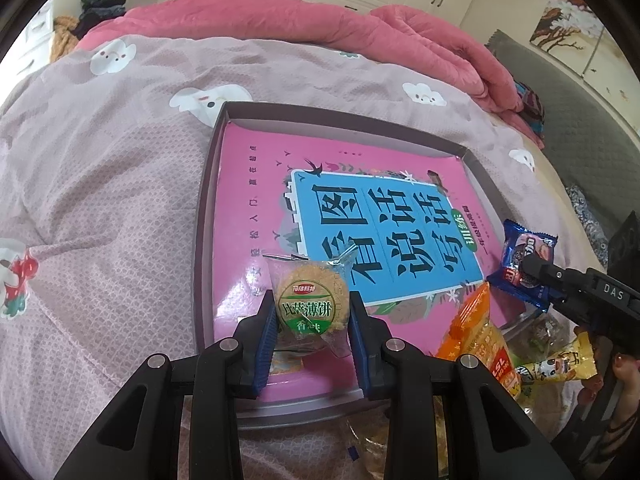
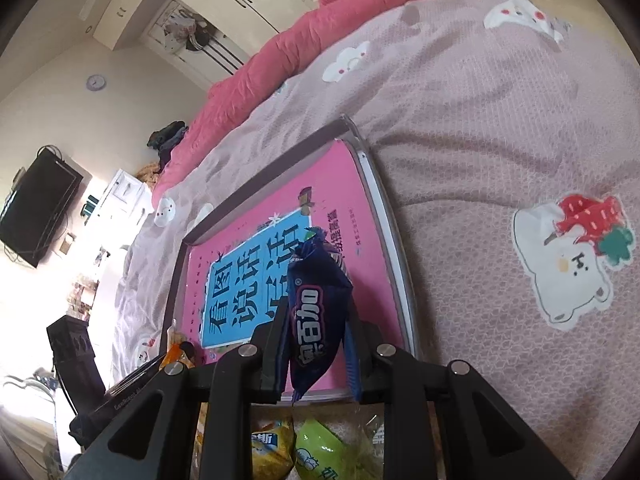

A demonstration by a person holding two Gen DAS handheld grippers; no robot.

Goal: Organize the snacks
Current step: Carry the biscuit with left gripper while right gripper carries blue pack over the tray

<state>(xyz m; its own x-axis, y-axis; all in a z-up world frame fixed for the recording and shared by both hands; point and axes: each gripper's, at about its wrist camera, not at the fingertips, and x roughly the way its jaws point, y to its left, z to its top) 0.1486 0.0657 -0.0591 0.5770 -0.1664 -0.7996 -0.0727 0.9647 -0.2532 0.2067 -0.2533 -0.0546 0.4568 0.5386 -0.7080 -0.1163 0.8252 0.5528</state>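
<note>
My left gripper [image 1: 313,312] is shut on a clear-wrapped round biscuit packet [image 1: 308,304] with a green label, held over the near edge of the shallow box [image 1: 208,208] lined with a pink and blue cover. My right gripper [image 2: 316,344] is shut on a dark blue snack packet [image 2: 316,312], held over the box's near end [image 2: 384,196]. The blue packet [image 1: 524,264] and the right gripper also show in the left wrist view, at the box's right side.
The box lies on a bed with a mauve patterned sheet [image 1: 100,200] and a pink quilt [image 1: 400,36] behind. A pile of loose snack packets, orange [image 1: 480,332], yellow [image 2: 268,448] and green [image 2: 320,444], lies at the box's near corner.
</note>
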